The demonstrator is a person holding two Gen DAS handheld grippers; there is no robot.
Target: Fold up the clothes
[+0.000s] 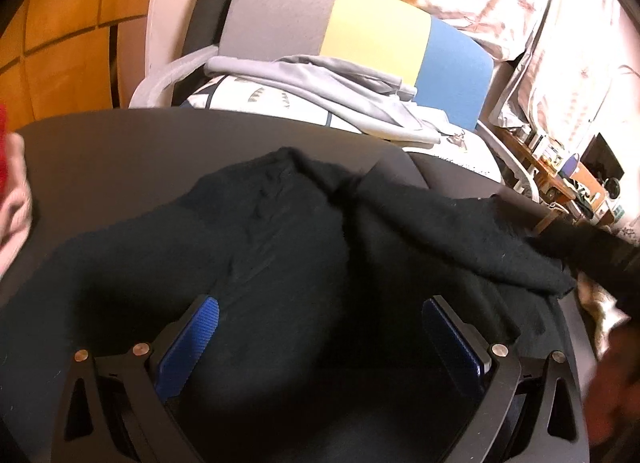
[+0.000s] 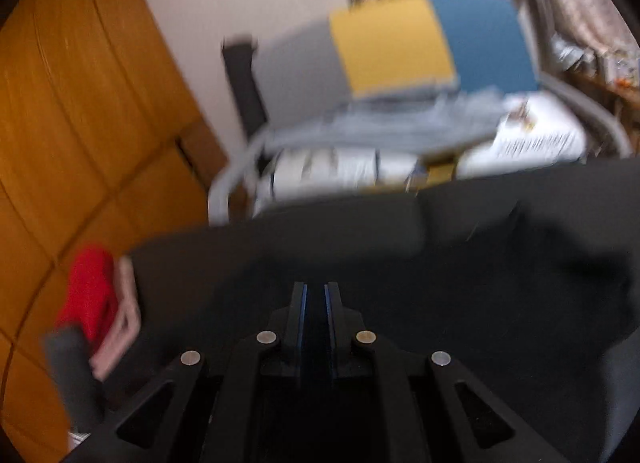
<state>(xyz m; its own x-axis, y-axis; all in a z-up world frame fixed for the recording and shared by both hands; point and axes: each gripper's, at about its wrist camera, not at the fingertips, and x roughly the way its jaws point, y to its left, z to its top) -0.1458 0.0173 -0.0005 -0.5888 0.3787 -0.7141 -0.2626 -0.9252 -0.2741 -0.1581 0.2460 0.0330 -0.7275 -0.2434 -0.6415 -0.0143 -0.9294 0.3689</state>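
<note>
A black knit garment (image 1: pixel 280 231) lies spread and rumpled on the dark table (image 1: pixel 120 151), with one fold running off toward the right edge. My left gripper (image 1: pixel 320 305) hovers open just above its near part, and the blue pads (image 1: pixel 192 339) stand wide apart with only flat cloth below them. In the blurred right wrist view the same garment (image 2: pixel 520 283) covers the table (image 2: pixel 320 223). My right gripper (image 2: pixel 316 287) has its jaws drawn to a narrow slit filled with dark cloth. A dark blurred shape at the left view's lower right is probably the other hand.
A chair with a grey, yellow and blue backrest (image 1: pixel 376 31) stands behind the table, with grey clothes (image 1: pixel 320 79) piled on it. A red cloth (image 2: pixel 90 287) and a pink item (image 1: pixel 16 199) sit at the table's left edge. Wooden panelling (image 1: pixel 60 23) is on the left, a cluttered shelf (image 1: pixel 560 167) on the right.
</note>
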